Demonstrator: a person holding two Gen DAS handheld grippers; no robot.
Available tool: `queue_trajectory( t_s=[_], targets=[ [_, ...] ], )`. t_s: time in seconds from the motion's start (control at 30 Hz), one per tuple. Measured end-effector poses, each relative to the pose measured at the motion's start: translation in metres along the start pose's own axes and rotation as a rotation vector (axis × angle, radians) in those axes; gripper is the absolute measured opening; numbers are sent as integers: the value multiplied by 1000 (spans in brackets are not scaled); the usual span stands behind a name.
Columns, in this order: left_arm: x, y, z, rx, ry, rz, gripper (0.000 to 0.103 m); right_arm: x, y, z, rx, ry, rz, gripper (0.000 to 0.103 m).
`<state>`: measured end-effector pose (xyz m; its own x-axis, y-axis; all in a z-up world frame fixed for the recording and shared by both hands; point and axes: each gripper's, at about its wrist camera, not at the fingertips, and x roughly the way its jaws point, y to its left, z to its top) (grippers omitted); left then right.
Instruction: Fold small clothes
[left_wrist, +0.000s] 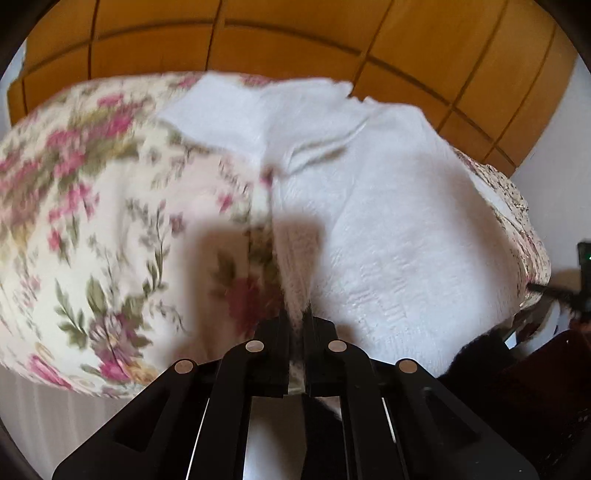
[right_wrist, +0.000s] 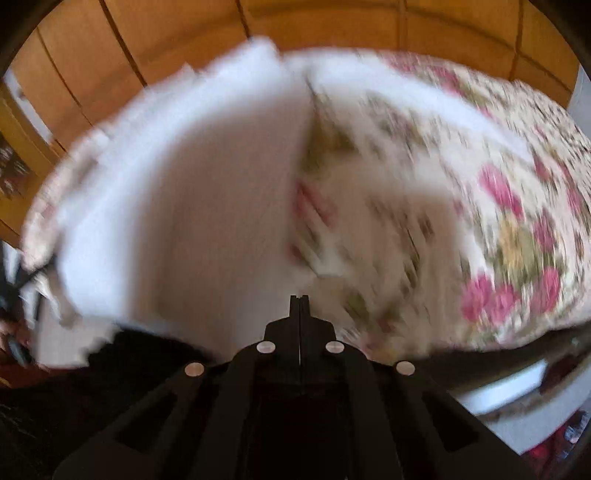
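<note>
Wooden wardrobe panels (left_wrist: 295, 40) rise behind a bed covered with a floral bedspread (left_wrist: 92, 229), and on that spread lies the white garment (left_wrist: 399, 221), a small knitted-looking piece stretching from the near edge of the bed toward the wardrobe, with a sleeve or flap (left_wrist: 221, 114) thrown out to the far side.

Seen from the left wrist, the left hand-held gripper (left_wrist: 297, 317) has its jaws drawn nearly together with a ridge of the garment's near edge pinched between them. From the right wrist, the right hand-held gripper (right_wrist: 299, 301) shows its jaws fully together at the garment's (right_wrist: 184, 206) near edge; blur hides whether any cloth is caught there.

Judging by the creases and the way it drapes, the garment should be light, soft and limp, offering no stiffness of its own. It would likely sag and bunch if lifted at one point, so hems and corners, held at two spread points along one edge, seem the best hold. A thin pinch may slip out of the jaws.
</note>
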<state>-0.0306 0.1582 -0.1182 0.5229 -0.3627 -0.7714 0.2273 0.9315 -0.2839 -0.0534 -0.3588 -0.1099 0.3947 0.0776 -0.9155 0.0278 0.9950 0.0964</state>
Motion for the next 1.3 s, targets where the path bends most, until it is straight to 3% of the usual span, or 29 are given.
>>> queue_trajectory(
  t_s=[0.07, 0.1, 0.13, 0.17, 0.2, 0.23, 0.37, 0.5, 0.57, 0.63, 0.67, 0.7, 0.73, 0.77, 0.83, 0.93, 1.1, 1.3],
  targets=[
    [4, 5, -4, 1, 14, 17, 6, 13, -21, -4, 68, 29, -58, 0],
    [1, 6, -4, -6, 8, 6, 8, 12, -33, -1, 124, 13, -33, 0],
    [-4, 7, -2, -15, -10, -10, 22, 9, -37, 3, 156, -13, 1, 4],
    [-10, 9, 0, -26, -35, -21, 44, 2, -38, 11, 168, -68, 41, 10],
    [-15, 9, 3, -38, -64, -22, 57, -4, -34, 18, 156, -107, 42, 21],
    [-23, 8, 6, -55, -112, -11, 72, -9, -27, 27, 133, -155, 31, 46],
    [-38, -7, 28, -57, -256, 32, 79, -11, 6, 67, 67, -296, 57, 49],
    [-19, -50, 57, 98, -296, 70, 87, 10, 45, 110, 27, -376, 99, 58],
    [0, -69, 66, 204, -286, 145, 89, 25, 64, 133, -19, -411, 80, 64],
    [24, -83, 76, 311, -269, 262, 89, 40, 75, 149, -72, -419, 61, 72],
    [37, -81, 82, 328, -250, 308, 73, 50, 75, 150, -93, -423, 57, 75],
    [46, -73, 89, 309, -218, 300, 53, 57, 78, 153, -106, -426, 50, 76],
    [51, -63, 94, 271, -183, 283, 20, 66, 80, 157, -111, -424, 34, 77],
    [50, -48, 101, 201, -162, 256, 17, 73, 77, 159, -106, -415, 20, 77],
    [34, -16, 110, 89, -205, 215, 13, 86, 65, 156, -52, -388, 20, 77],
    [0, 30, 120, -45, -268, 210, 12, 92, 40, 148, 34, -384, 86, 78],
    [-55, 114, 145, -222, -342, 320, 11, 89, 39, 145, 23, -387, 83, 82],
    [-96, 192, 181, -312, -380, 470, 11, 89, 46, 145, -3, -390, 50, 84]
  ],
)
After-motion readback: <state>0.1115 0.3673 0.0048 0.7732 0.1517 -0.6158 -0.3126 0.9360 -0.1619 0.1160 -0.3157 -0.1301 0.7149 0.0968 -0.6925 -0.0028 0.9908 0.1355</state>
